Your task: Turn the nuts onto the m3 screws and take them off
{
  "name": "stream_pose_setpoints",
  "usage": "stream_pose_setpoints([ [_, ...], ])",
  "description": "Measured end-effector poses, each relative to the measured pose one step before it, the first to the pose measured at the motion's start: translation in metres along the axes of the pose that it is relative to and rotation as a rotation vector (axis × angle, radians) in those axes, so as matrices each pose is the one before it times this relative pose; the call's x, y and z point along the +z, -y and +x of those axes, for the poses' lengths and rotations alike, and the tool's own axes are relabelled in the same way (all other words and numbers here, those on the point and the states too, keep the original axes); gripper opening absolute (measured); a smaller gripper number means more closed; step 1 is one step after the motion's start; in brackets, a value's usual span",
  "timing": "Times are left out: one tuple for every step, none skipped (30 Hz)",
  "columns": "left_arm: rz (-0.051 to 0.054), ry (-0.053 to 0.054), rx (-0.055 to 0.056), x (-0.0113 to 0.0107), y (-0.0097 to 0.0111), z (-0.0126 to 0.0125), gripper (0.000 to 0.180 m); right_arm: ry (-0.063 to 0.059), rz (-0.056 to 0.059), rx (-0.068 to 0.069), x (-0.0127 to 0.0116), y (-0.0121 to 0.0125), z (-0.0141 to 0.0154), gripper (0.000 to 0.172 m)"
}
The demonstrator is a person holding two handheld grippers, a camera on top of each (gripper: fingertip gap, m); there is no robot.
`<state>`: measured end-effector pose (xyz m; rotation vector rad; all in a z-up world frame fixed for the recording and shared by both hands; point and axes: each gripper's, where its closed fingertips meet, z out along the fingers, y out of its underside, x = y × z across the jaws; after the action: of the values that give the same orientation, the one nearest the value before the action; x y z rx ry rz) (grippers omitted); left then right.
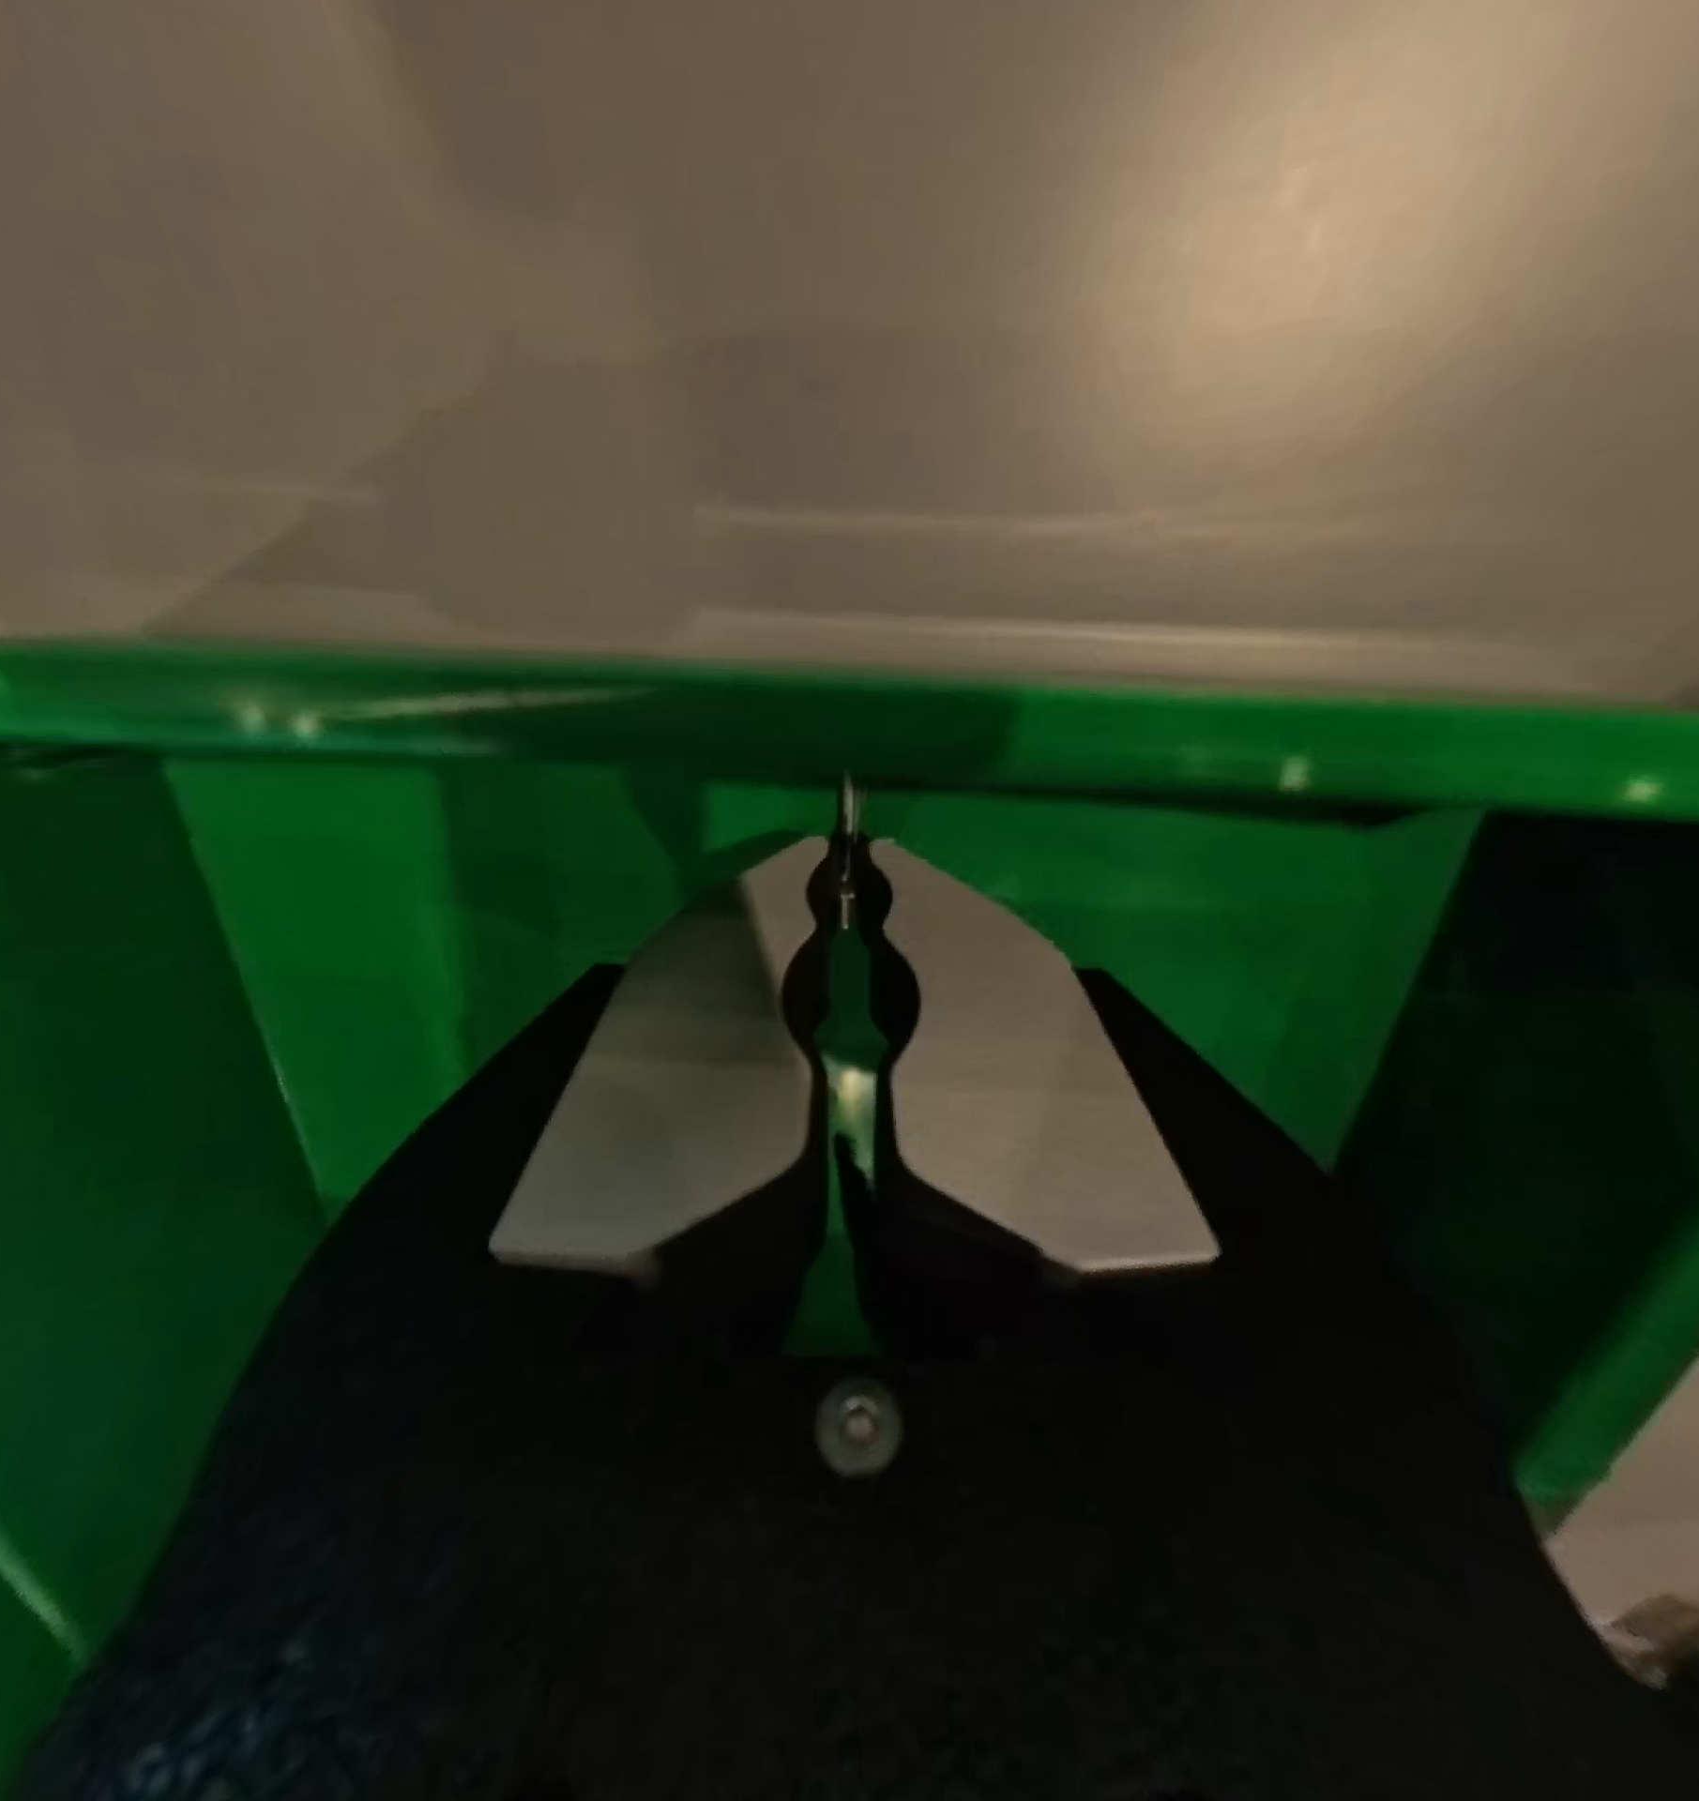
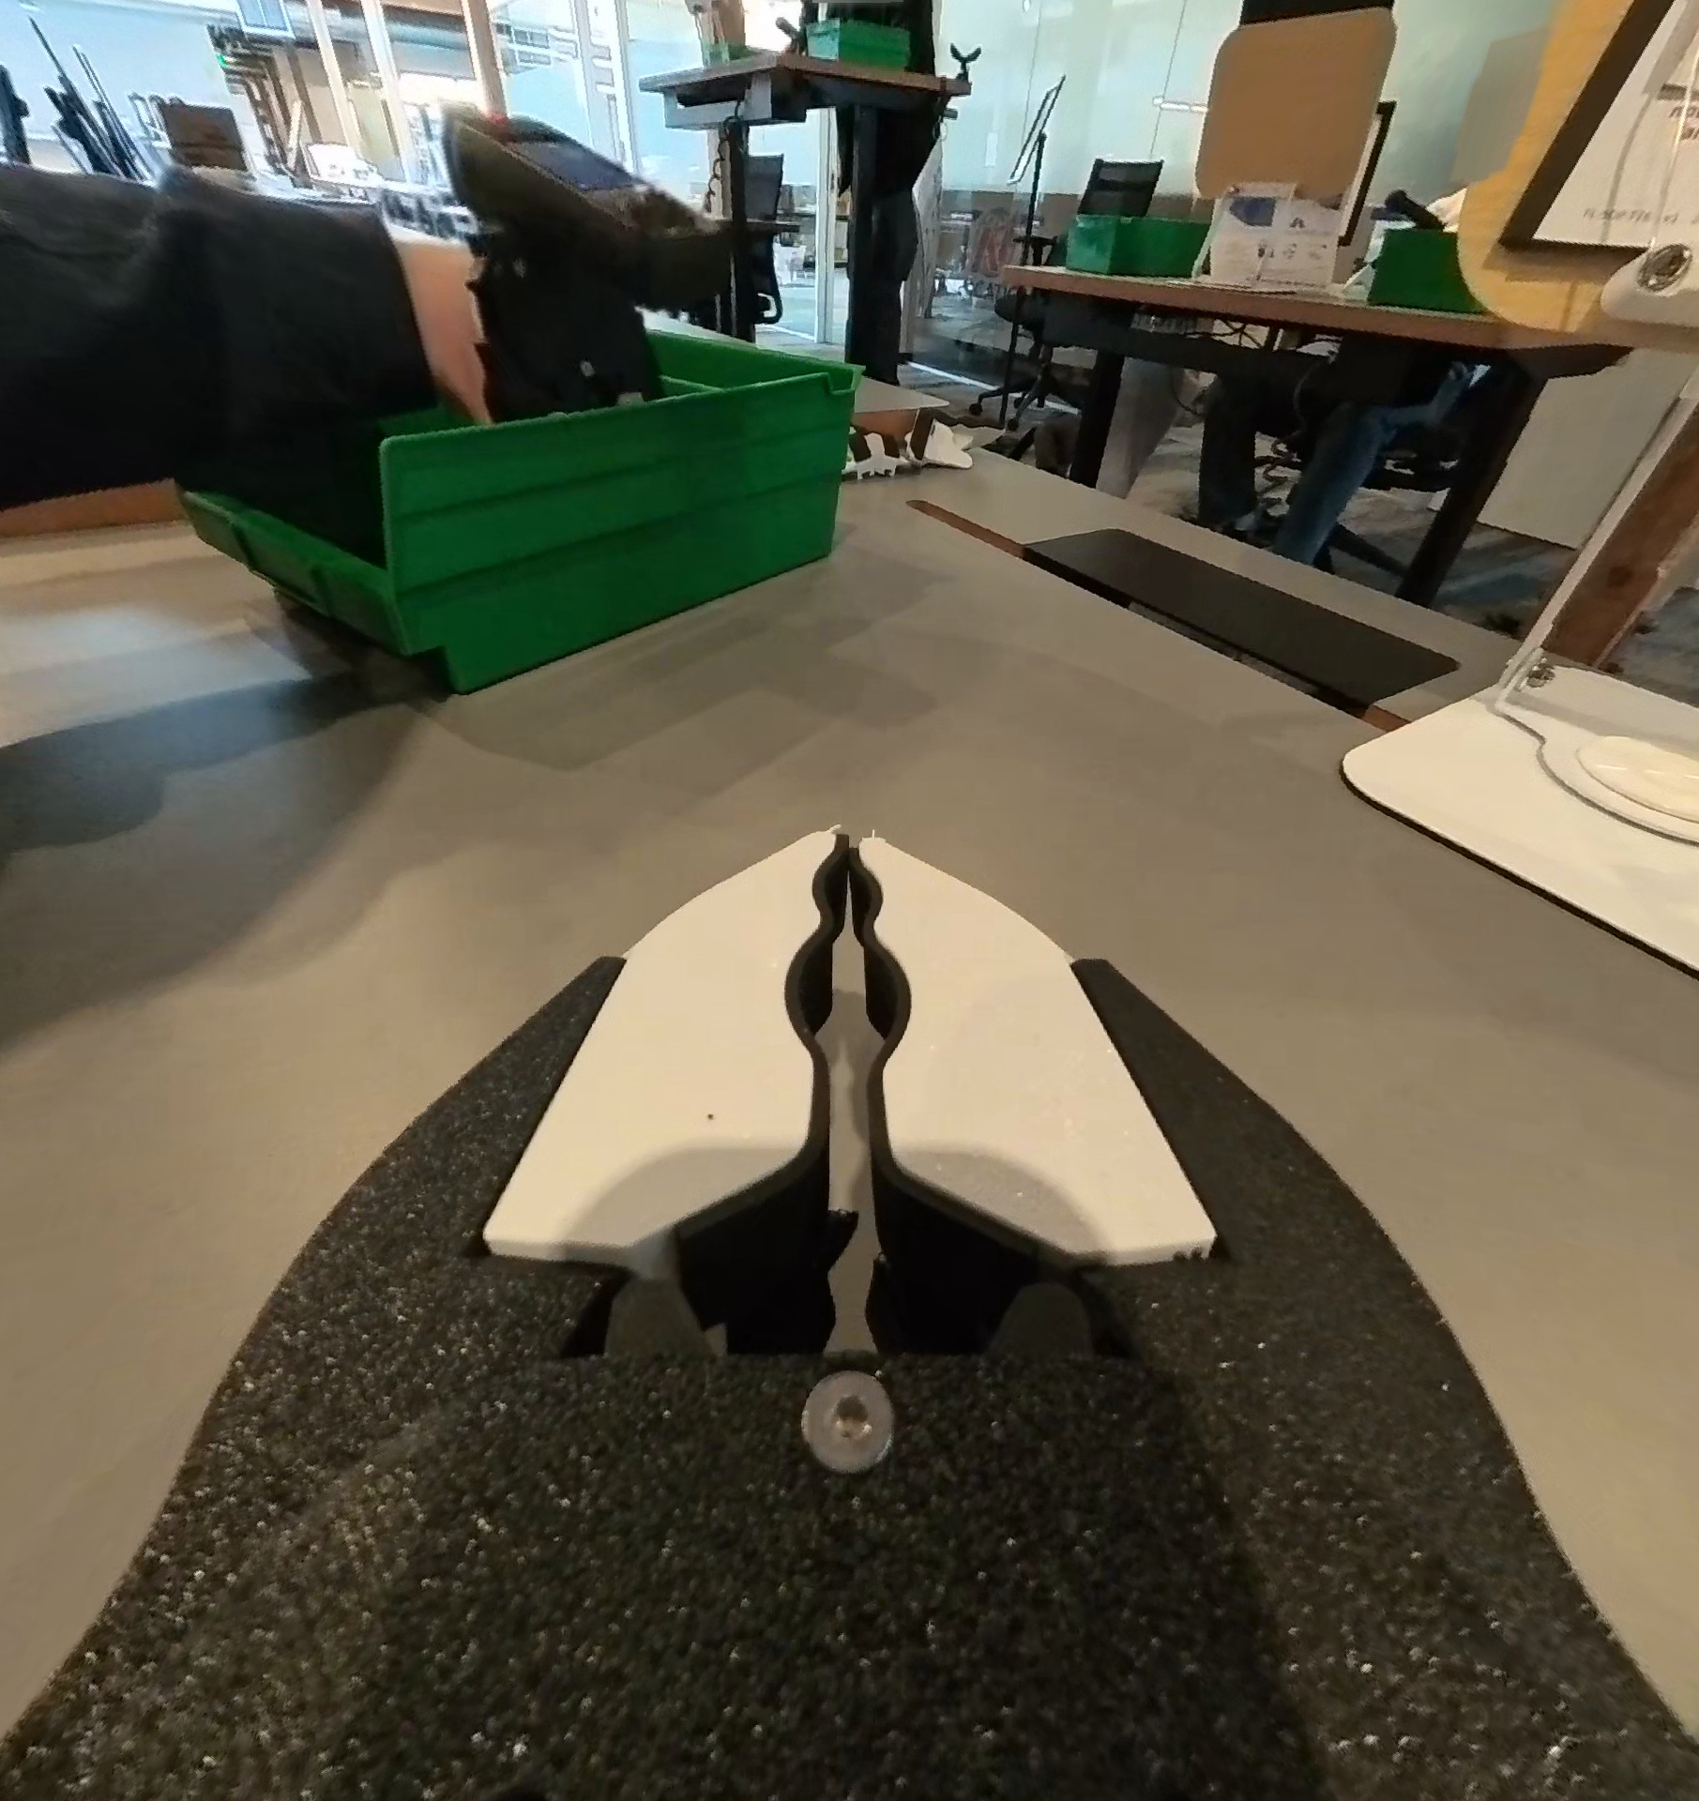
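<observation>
Screw [image 1: 846, 858] is pinched, thin and silvery, between closed tips of left gripper [image 1: 847, 867] inside green bin [image 1: 1216, 741], likely lifted out for threading | right gripper [image 2: 850, 858] is parked over grey table [image 2: 338, 877], fingertips together, nothing between | no nut is visible.

Left gripper [image 1: 846, 858] is down inside the green bin [image 1: 1216, 741], jaws pinched on a thin silver screw [image 1: 847, 814] poking up past the fingertips. Grey tabletop [image 1: 826, 341] beyond the rim, blurred.
</observation>
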<state>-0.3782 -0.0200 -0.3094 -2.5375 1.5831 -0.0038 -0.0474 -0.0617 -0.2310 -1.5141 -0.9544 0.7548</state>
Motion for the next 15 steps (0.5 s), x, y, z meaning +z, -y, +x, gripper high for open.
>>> stream_pose_setpoints([
  [-0.0080,0.0145,-0.0063,-0.00202,-0.00307,-0.00069,0.002,0.0011,0.0027,0.0038,-0.00039,0.00035,-0.00022,0.000],
  [0.0043,0.0170,-0.0106,-0.00383,-0.00233,-0.00113,0.002,0.0014,0.0031,0.0048,-0.00051,0.00047,-0.00014,0.000],
  [0.0148,0.0139,-0.0181,-0.00595,-0.00138,-0.00081,0.002,0.0018,0.0035,0.0056,-0.00063,0.00060,-0.00007,0.000],
  [0.0234,0.0195,-0.0214,-0.00807,-0.00049,-0.00173,0.002,0.0012,0.0041,0.0064,-0.00069,0.00077,0.00000,0.000],
  [0.0317,0.0281,-0.0198,-0.01038,0.00084,-0.00238,0.002,0.0013,0.0055,0.0061,-0.00085,0.00122,0.00002,0.000],
  [0.0371,0.0321,-0.0197,-0.01239,0.00244,-0.00275,0.002,0.0007,0.0070,0.0049,-0.00100,0.00170,0.00018,0.000],
  [0.0409,0.0329,-0.0169,-0.01399,0.00462,-0.00217,0.002,-0.0002,0.0078,0.0029,-0.00102,0.00201,0.00012,0.000],
  [0.0450,0.0292,-0.0094,-0.01492,0.00742,-0.00068,0.002,-0.0013,0.0082,0.0005,-0.00125,0.00235,0.00022,0.000],
  [0.0446,0.0256,0.0026,-0.01500,0.01022,0.00120,0.002,-0.0025,0.0083,-0.0020,-0.00110,0.00240,0.00015,0.000],
  [0.0424,0.0195,0.0183,-0.01378,0.01297,0.00347,0.002,-0.0036,0.0073,-0.0037,-0.00112,0.00218,0.00029,0.000],
  [0.0424,0.0081,0.0311,-0.01166,0.01592,0.00640,0.002,-0.0042,0.0053,-0.0038,-0.00092,0.00188,0.00033,0.000],
  [0.0411,-0.0064,0.0406,-0.00854,0.01852,0.00955,0.002,-0.0045,0.0036,-0.0033,-0.00066,0.00139,0.00038,0.000],
  [0.0343,-0.0204,0.0497,-0.00462,0.01946,0.01214,0.002,-0.0060,0.0014,-0.0027,-0.00067,0.00103,0.00057,0.000],
  [0.0200,-0.0299,0.0563,-0.00049,0.01881,0.01353,0.002,-0.0052,-0.0006,-0.0030,-0.00066,0.00058,0.00053,0.000],
  [0.0065,-0.0330,0.0585,0.00350,0.01749,0.01335,0.002,-0.0052,-0.0026,-0.0042,-0.00062,0.00025,0.00052,0.000],
])
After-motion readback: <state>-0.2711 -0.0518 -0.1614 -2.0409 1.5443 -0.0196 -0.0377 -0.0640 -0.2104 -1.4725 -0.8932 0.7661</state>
